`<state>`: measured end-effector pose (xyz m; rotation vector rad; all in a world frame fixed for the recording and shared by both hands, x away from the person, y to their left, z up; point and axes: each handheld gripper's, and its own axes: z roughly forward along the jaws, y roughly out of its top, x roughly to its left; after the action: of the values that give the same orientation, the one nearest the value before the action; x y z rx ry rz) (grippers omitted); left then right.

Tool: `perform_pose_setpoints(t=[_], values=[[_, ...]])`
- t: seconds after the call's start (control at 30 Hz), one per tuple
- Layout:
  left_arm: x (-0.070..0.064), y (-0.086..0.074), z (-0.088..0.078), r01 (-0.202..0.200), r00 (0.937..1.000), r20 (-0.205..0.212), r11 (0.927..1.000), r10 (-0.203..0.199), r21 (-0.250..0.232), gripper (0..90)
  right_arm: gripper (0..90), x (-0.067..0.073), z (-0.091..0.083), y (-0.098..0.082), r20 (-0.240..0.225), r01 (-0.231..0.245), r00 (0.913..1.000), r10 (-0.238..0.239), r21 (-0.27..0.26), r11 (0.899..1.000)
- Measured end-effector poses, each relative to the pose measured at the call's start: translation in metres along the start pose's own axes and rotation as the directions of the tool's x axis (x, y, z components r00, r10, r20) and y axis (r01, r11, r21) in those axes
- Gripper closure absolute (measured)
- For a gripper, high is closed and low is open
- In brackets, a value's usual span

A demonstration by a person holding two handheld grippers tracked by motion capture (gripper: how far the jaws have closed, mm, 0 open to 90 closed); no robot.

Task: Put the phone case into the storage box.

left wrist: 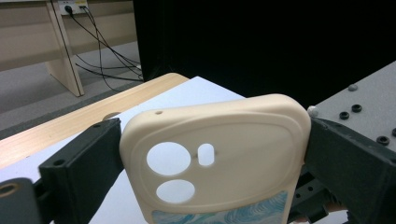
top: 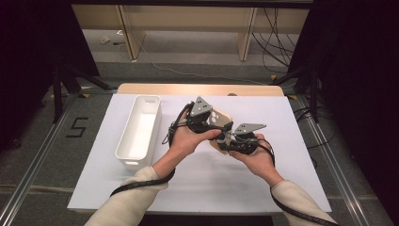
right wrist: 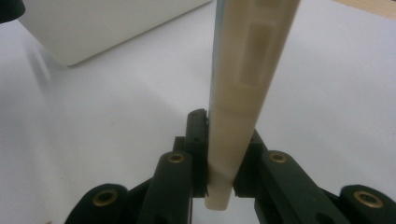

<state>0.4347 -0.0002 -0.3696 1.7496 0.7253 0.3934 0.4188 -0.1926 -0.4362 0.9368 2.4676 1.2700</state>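
Phone case [left wrist: 219, 154]: cream, with round camera cut-outs and a blue swirl print lower down; being held in the air above the bench [top: 197, 179], between the two grippers, just right of the white bin [top: 139, 132].

Left gripper [top: 221, 123]: jaws standing wide on either side of the case's camera end, spanning its width; in the left gripper view both jaws sitting against the case's rounded edges, grasping the case across its breadth.

Right gripper [right wrist: 219, 179]: jaws clenched on the case's thin edge, pinching its lower end from both faces; in the right gripper view the case rising edge-on straight up from between the jaws.

Case relative to jaws: caught at both ends, flat face toward the left gripper's camera, narrow side toward the right gripper's camera.

Hands: left hand [top: 188, 139] and right hand [top: 256, 157] meeting close together over the middle of the bench, sleeves coming in from the near edge.

White bin: lying lengthwise on the bench's left part, apart from the case.
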Motion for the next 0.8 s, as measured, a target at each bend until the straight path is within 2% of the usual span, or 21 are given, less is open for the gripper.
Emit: perform_pose_setpoints(t=[0.47,0.8], values=[[-0.0015,0.0005,0.0035,0.008,1.0000,0.000,1.0000,-0.008,-0.005,7.9,80.4,0.0011,0.0002,0.0003,0.006,0.005,1.0000,-0.005,-0.006,1.000],[-0.0014,0.0014,0.0017,-0.004,1.0000,-0.001,1.0000,0.004,-0.007,9.6,80.0,0.0021,0.0008,-0.0001,0.018,0.011,0.9998,-0.010,-0.018,1.000]])
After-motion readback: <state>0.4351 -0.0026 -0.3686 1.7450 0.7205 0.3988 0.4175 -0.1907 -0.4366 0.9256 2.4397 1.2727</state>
